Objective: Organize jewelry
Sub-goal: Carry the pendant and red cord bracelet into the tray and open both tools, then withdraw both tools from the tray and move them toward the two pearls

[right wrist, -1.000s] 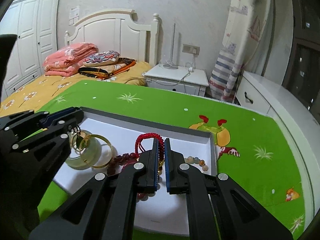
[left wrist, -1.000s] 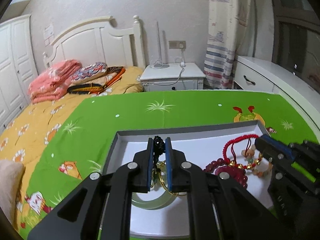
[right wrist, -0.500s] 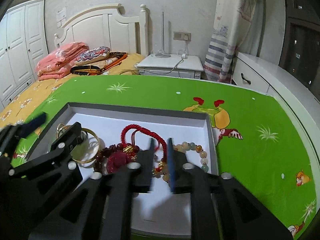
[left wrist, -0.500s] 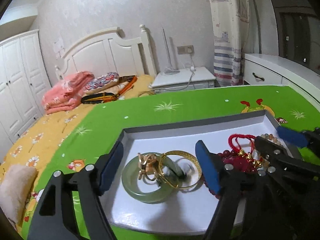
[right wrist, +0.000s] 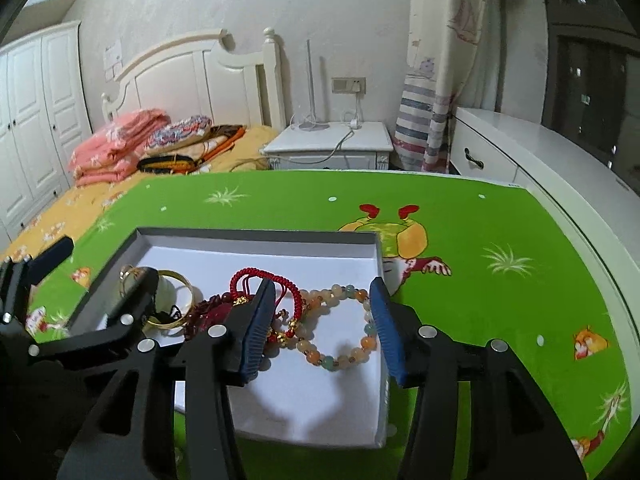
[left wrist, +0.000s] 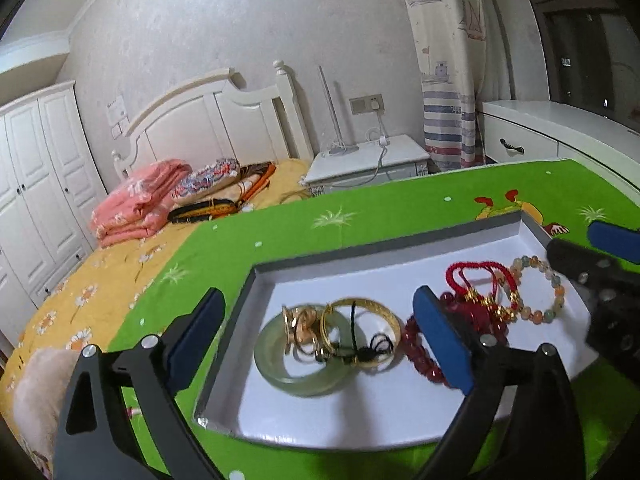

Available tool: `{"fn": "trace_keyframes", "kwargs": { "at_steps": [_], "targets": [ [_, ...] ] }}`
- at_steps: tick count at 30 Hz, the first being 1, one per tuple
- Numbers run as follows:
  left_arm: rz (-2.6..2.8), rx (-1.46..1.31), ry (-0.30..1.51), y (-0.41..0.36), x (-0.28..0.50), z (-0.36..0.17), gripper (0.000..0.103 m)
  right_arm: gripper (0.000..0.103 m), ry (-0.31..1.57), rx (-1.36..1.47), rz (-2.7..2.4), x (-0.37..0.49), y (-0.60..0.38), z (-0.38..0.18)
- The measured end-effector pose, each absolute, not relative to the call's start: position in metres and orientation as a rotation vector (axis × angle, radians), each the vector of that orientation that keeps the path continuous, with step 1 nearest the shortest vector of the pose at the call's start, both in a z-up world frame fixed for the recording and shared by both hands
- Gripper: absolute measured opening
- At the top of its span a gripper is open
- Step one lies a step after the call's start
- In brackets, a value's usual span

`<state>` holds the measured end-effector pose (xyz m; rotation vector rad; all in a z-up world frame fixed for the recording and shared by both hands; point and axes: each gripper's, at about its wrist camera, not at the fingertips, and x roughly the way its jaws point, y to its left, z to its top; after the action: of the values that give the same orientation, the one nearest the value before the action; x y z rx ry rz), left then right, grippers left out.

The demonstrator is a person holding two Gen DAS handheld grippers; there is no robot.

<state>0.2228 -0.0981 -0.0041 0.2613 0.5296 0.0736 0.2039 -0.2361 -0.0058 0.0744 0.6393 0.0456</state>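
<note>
A shallow white box (left wrist: pixel 360 412) with grey walls lies on the green cloth and also shows in the right wrist view (right wrist: pixel 312 396). In it lie a pale green jade bangle (left wrist: pixel 280 372), gold bangles (left wrist: pixel 384 316), gold rings (left wrist: pixel 300 324), a black cord (left wrist: pixel 372 346), dark red beads (left wrist: pixel 420 348), a red cord bracelet (left wrist: pixel 476 270) and a pastel bead bracelet (right wrist: pixel 340 322). My left gripper (left wrist: pixel 320 344) is open and empty above the bangles. My right gripper (right wrist: pixel 322 328) is open and empty above the bead bracelet.
The green cartoon cloth (right wrist: pixel 460 208) covers the surface. Behind it are a bed with folded pink bedding (left wrist: pixel 136 200), a white nightstand (right wrist: pixel 332 146), a striped curtain (right wrist: pixel 432 120), a white wardrobe (left wrist: pixel 36 184) and a white counter (right wrist: pixel 560 156) to the right.
Both grippers have opened and drawn back and up from the box. The black cord that my left gripper held now lies on the bangles; the right gripper opened last.
</note>
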Motion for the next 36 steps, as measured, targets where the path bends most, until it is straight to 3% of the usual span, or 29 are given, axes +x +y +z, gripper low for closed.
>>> {"fn": "trace_keyframes", "kwargs": {
  "at_steps": [5,12,28,36],
  "targets": [
    [0.037,0.239,0.558,-0.092,0.208,-0.008,0.094,0.054,0.622,0.126,0.030,0.185,-0.247,-0.003],
    [0.003,0.284,0.548,-0.079,0.188,-0.014,0.095,0.054,0.609,0.175,0.000,0.161,-0.250,-0.007],
    [-0.056,0.178,0.572,0.034,0.138,0.015,0.096,0.057,0.622,0.115,0.068,0.114,-0.229,-0.016],
    [-0.043,0.126,0.586,0.062,0.093,-0.008,0.096,0.057,0.644,0.076,0.117,0.091,-0.207,-0.024]
  ]
}}
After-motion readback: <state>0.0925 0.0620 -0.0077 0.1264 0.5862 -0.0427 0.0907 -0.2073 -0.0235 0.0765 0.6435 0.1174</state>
